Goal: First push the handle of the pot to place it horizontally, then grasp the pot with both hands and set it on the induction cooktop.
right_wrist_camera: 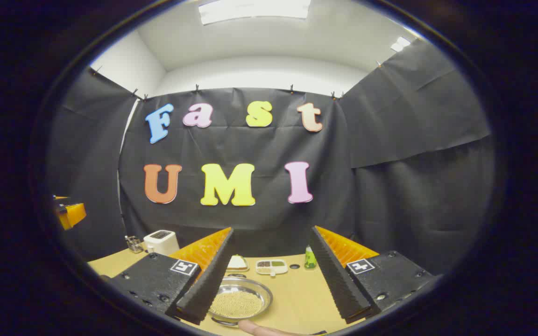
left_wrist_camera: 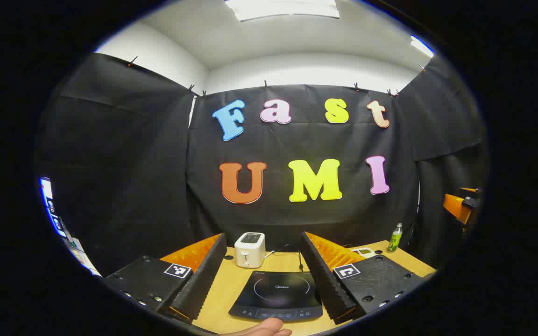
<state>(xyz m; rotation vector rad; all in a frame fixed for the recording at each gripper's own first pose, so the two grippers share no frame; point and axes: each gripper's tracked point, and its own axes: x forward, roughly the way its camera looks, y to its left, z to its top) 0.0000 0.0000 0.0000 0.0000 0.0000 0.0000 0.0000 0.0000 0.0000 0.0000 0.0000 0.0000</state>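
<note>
Black cloth backs a wooden counter (left_wrist_camera: 236,287) that carries one induction cooktop (left_wrist_camera: 278,295), the landmark for everything else. Behind the induction cooktop stands one toaster (left_wrist_camera: 250,249); far to its right, one green bottle (left_wrist_camera: 394,238). Also to its right, seen in the right gripper view, lie one metal dish of grain (right_wrist_camera: 238,302) and one divided tray (right_wrist_camera: 271,266). Both left gripper (left_wrist_camera: 263,280) and right gripper (right_wrist_camera: 269,282) hold their jaws spread wide, grasping nothing. I can't see where the pot sits. I'd expect a pot to be rigid, fairly heavy and smooth-sided, so it's best taken at opposite sides, one gripper each. Two grippers, one fingertip-like bit of hand (left_wrist_camera: 264,328) low in the left gripper view.
</note>
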